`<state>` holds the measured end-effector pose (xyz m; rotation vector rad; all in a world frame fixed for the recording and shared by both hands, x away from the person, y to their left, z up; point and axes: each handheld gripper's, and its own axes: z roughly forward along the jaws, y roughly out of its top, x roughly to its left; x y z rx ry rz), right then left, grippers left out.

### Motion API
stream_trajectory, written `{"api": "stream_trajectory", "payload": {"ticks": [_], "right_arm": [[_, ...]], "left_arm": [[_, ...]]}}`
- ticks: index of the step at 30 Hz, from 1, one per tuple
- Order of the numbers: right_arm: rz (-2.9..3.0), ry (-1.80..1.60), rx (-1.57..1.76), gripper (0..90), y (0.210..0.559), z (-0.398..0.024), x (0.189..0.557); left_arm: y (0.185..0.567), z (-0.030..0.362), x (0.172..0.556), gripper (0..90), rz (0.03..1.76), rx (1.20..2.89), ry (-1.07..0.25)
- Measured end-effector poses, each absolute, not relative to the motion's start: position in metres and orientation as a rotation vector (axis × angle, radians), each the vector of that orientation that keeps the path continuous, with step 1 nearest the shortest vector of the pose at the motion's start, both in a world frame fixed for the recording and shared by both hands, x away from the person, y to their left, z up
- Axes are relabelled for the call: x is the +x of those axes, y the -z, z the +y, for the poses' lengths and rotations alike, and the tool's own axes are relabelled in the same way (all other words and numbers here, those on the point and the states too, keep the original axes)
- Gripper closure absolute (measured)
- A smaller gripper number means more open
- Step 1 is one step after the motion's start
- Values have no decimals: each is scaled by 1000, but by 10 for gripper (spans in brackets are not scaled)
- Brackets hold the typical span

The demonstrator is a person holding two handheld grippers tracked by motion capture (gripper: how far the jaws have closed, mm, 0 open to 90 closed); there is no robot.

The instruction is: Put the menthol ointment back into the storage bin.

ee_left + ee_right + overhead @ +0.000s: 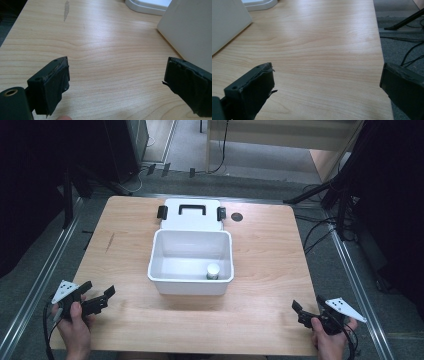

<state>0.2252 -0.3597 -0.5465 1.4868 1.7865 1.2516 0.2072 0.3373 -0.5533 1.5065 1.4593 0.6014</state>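
Note:
A white plastic box (pixel 165 279) stands open in the middle of the wooden table (pixel 265 250). A small white-capped jar (pixel 213 271) sits inside it at the front right corner. The box's lid (pixel 192 220), white with a black handle and black clips, lies flat behind it. My left gripper (pixel 100 294) rests near the table's front left corner, open, with nothing between its jaws; the left gripper view shows the box's side wall (pixel 190 32) ahead on the right. My right gripper (pixel 307 304) is near the front right corner, open and empty, with the box wall (pixel 227 25) to its left.
A small dark round disc (pixel 236 217) lies on the table right of the lid. Metal rails (pixel 350 270) run along both sides of the table. Cables (pixel 320 227) and dark stand legs lie on the grey floor beyond the right edge. A grey smear (pixel 66 10) marks the wood at left.

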Motion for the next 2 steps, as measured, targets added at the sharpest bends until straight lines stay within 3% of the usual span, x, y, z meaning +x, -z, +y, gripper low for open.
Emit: {"api": "stream_trajectory", "payload": {"ticks": [2], "right_arm": [[1782, -1257, 1493, 0, 547, -360, 225]], "left_arm": [[553, 337, 207, 68, 1460, 1504, -600]]}}
